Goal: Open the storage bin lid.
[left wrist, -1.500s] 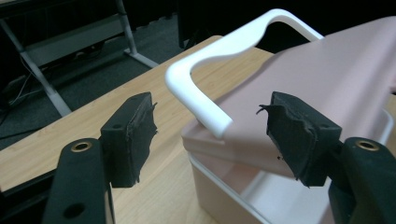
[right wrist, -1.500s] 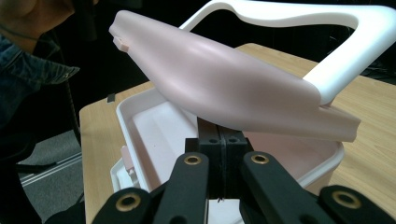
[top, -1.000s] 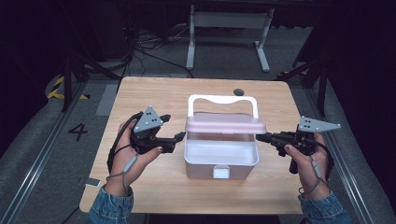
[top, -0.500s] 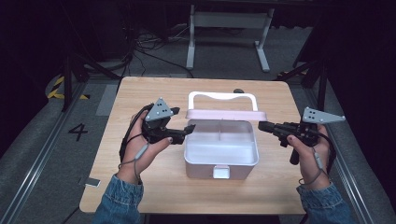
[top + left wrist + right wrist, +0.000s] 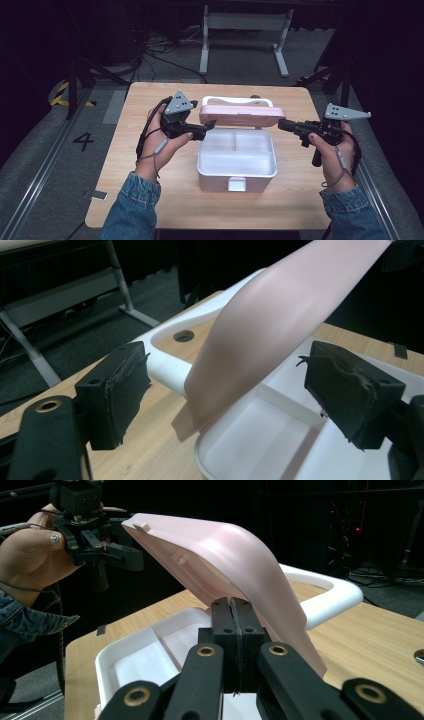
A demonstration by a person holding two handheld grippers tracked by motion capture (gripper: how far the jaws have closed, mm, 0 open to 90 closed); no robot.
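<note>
Wooden table (image 5: 150, 200) bears an open white box (image 5: 236, 170)

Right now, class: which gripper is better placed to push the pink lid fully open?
Left, probably. The left gripper is open with the pink lid between its jaws; the right gripper is shut beside the lid.

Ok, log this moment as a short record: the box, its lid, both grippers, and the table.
box: white, on the wooden table, two empty compartments showing
lid: pink, raised on its far hinge, white handle behind
left gripper: open, fingers either side of the lid's end
right gripper: shut, at the lid's other end, holding nothing visible
latch: white, front wall
</note>
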